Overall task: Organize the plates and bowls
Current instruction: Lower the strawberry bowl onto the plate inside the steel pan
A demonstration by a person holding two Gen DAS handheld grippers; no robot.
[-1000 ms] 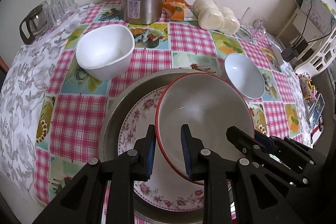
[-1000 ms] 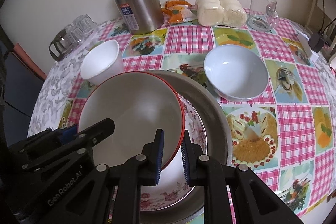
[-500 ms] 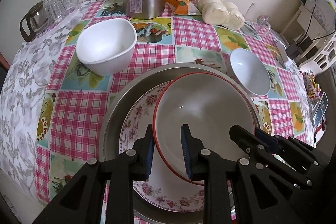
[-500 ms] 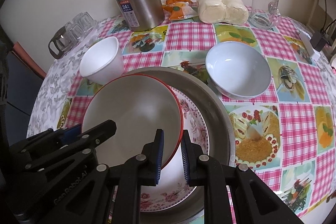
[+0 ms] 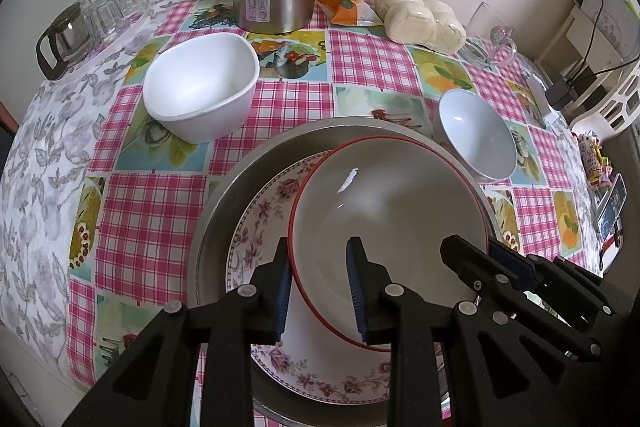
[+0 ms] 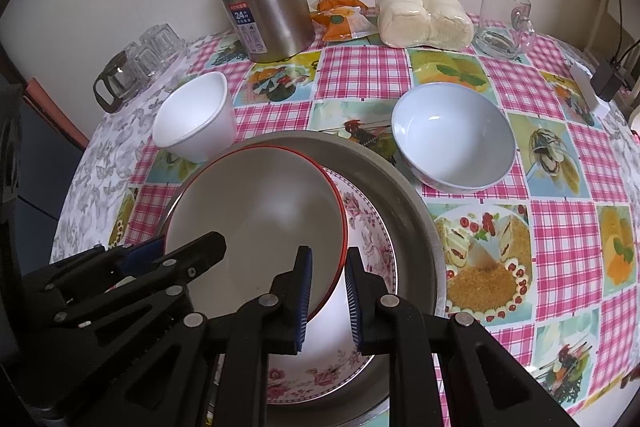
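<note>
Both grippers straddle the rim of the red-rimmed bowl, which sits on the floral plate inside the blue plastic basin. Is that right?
One detail is wrong: the basin is grey metal, not blue plastic, as the right wrist view shows. The left gripper and right gripper do straddle the red-rimmed bowl, over the floral plate.

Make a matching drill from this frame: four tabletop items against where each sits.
Items:
1. red-rimmed bowl
2. floral-rimmed plate
3. stainless steel thermos jug
4. pale blue round bowl

Places:
A. inside the grey metal basin, under a bowl
B. on the tablecloth, right of the basin
C. at the table's far edge by the wall
D. rim between the fingers of both grippers

Pairs: 1-D, 2-A, 3-C, 4-B
</note>
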